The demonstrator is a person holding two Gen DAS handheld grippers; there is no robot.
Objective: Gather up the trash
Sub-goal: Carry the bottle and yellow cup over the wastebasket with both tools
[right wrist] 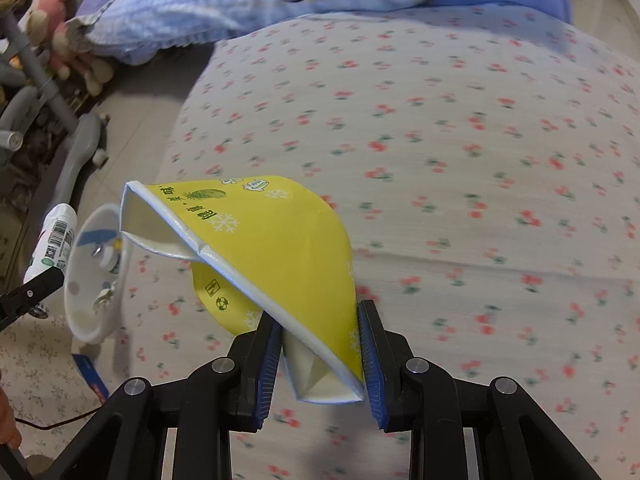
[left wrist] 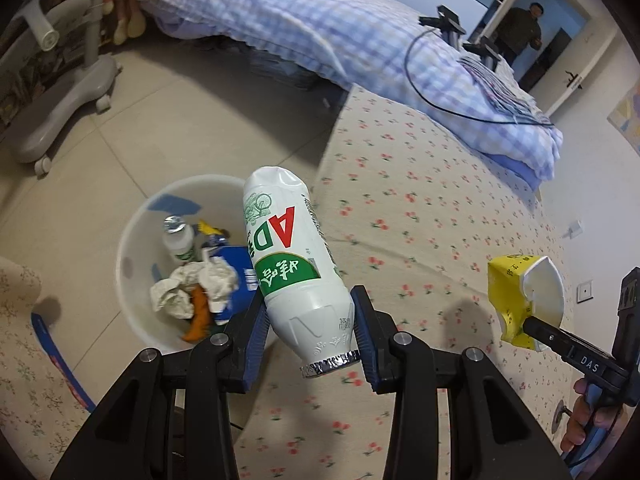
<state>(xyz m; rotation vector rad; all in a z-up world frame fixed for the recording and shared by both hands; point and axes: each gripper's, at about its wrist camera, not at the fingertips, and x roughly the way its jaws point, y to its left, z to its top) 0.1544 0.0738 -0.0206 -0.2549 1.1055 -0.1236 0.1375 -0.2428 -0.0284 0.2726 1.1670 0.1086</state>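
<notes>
My left gripper (left wrist: pixel 310 336) is shut on a white plastic bottle (left wrist: pixel 288 256) with a green and red label, held by its neck above the bed's edge, next to the white trash bin (left wrist: pixel 132 240). The bin holds a small bottle, crumpled paper and a blue box. My right gripper (right wrist: pixel 320 364) is shut on a crushed yellow paper cup (right wrist: pixel 272 248) above the flowered bedsheet (right wrist: pixel 460 152). The cup (left wrist: pixel 520 300) and right gripper also show at the right of the left wrist view. The bottle (right wrist: pixel 52 240) and bin (right wrist: pixel 86 320) appear at the left of the right wrist view.
A blue checked quilt (left wrist: pixel 320 24) with a black cable lies at the bed's far side. A grey wheeled chair base (left wrist: pixel 60 100) stands on the tiled floor at left, with plush toys behind. A person (left wrist: pixel 520 32) stands in the doorway. A blue strip (left wrist: pixel 60 364) lies on the floor mat.
</notes>
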